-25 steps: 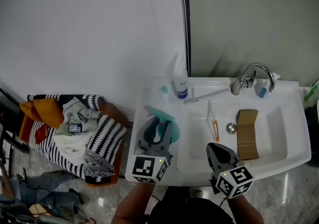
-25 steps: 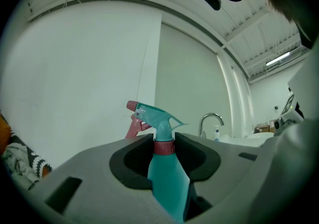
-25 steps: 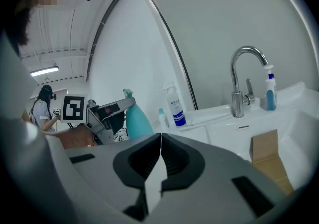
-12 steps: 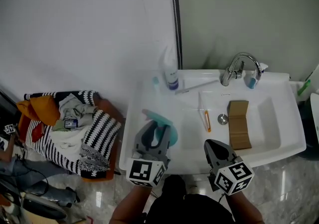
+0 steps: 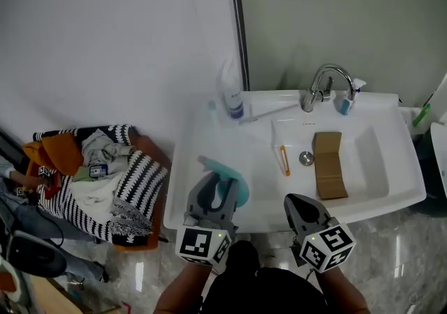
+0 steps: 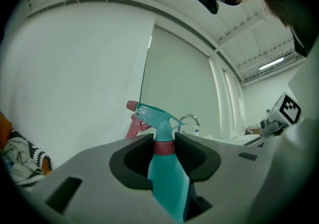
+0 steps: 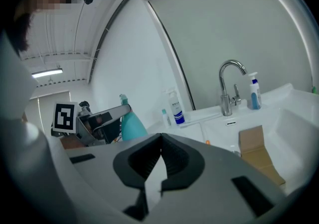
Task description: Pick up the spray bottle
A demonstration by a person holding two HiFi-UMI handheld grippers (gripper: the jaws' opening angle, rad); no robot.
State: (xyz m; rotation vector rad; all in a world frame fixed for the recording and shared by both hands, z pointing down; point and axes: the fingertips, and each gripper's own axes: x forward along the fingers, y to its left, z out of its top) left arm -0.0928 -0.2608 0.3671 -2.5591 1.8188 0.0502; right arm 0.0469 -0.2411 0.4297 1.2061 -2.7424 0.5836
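We have the spray bottle [image 6: 167,183] caught by its neck in the left gripper [image 6: 163,141]. The 2 jaws press on the red collar from either side, with the teal trigger head standing above them and the body dropping away below. Its long axis runs close to upright, the body leaning a little toward 5 o'clock in the left gripper view, and the nozzle points to about 10 o'clock.

Seen from the head view, the bottle lies dead ahead of that gripper at 12 o'clock, over the front left corner of the sink [image 5: 192,159]. We cannot tell from these views whether its base is clear of the rim.

The right gripper [image 5: 291,201] sits at 3 o'clock from the left one, near it but apart, with its jaws drawn together on nothing. From there the bottle is off at 10 o'clock, so the left hand is the one that counts here.

Both grippers point away from us toward the wall at 12 o'clock, the left held level and the right dipped slightly. The faucet [image 5: 323,82] stands at 1 o'clock and a white pump bottle [image 5: 232,93] at 12 o'clock, both well apart from the grip.

We judge the pick as made; what the next move turns on is keeping the neck seated between the jaws so the body does not swing
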